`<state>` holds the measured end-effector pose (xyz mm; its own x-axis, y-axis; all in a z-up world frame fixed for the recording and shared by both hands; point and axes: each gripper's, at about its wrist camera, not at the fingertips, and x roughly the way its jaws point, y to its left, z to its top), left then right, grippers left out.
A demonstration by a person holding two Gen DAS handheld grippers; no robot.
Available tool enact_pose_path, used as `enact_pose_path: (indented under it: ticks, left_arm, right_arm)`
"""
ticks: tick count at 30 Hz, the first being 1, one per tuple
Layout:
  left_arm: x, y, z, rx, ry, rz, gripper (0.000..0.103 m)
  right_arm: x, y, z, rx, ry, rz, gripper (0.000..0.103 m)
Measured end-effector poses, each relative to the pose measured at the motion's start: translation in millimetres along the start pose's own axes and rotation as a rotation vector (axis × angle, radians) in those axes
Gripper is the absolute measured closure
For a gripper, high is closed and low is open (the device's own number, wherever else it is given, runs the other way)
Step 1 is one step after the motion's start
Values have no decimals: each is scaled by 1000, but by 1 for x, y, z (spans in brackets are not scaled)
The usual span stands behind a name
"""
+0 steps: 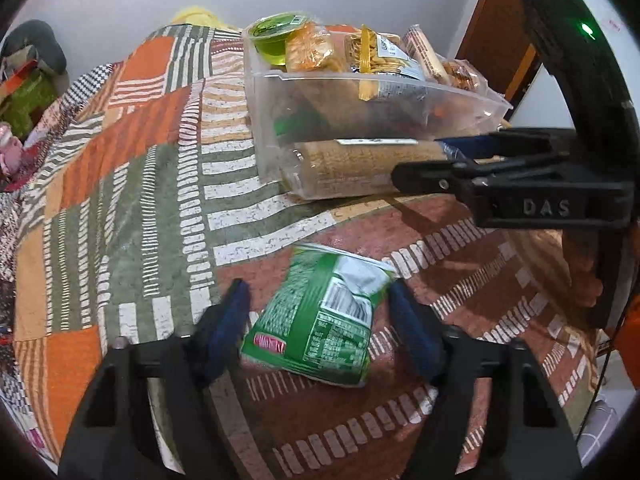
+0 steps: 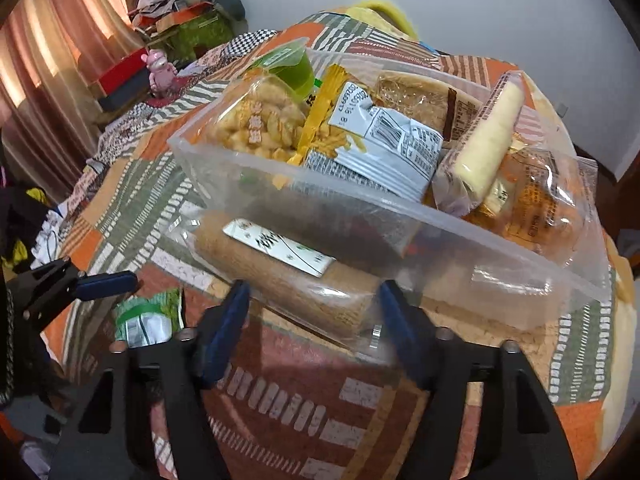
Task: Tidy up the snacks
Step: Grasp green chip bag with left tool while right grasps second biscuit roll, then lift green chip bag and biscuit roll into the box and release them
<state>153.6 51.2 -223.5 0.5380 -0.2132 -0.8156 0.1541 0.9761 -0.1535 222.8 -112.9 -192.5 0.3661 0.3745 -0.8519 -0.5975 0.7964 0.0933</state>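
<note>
The patchwork bedspread (image 1: 132,168) fills most of both views and it is soft and uneven, so anything you press down on may sink or slide. On it, in the upper right of the left wrist view, stands the clear plastic bin (image 1: 360,108), already heaped with packets above its rim; the green jelly cup (image 1: 276,34) sits at its far corner. Add more carelessly and the top packets could spill over the edge.

Just in front of the bin lies the brown roll in clear wrap (image 2: 288,276), touching the bin's near wall. Your right gripper (image 2: 314,320) straddles its end with the jaws apart, the pads close to the crinkly wrap but not visibly pressing it. If you close on film alone, the roll may slip out as you lift, or nudge the bin.

Low in the left wrist view lies the green snack bag (image 1: 316,320), flat on the spread. Your left gripper (image 1: 318,312) brackets it, released, pads just beside it. The bag is puffy and slick; a pinch at its edge could squirt it sideways.
</note>
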Motion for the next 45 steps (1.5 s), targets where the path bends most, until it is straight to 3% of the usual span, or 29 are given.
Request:
enact_pose_path:
  ticks: [2, 11, 15, 18, 21, 23, 27, 30, 39, 45]
  left_arm:
    - [1, 2, 1, -2, -2, 19, 53]
    - [6, 24, 14, -88, -12, 68, 56]
    - [10, 20, 16, -74, -14, 79, 56]
    - [12, 19, 18, -61, -17, 88, 56]
    - [12, 21, 16, -71, -24, 80, 56]
    - [12, 23, 14, -74, -29, 81, 56]
    - [11, 23, 13, -64, -35, 92, 57]
    - [8, 19, 11, -45, -39, 99, 59]
    - [-13, -1, 10, -25, -68, 97, 61]
    - [-35, -13, 27, -13, -124, 100, 61]
  right_arm:
    - [-5, 1, -5, 7, 2, 27, 56]
    - [-25, 14, -10, -47, 13, 147, 59]
    - [-15, 22, 2, -72, -7, 118, 43]
    - [12, 31, 14, -116, 42, 86, 43]
    - [32, 38, 19, -119, 85, 128, 39]
    - [33, 44, 19, -134, 83, 136, 42]
    - [32, 51, 11, -161, 85, 151, 63]
    - [25, 52, 3, -140, 74, 170, 68]
    - [-9, 34, -17, -42, 1, 155, 68]
    - [-55, 12, -16, 22, -123, 121, 68]
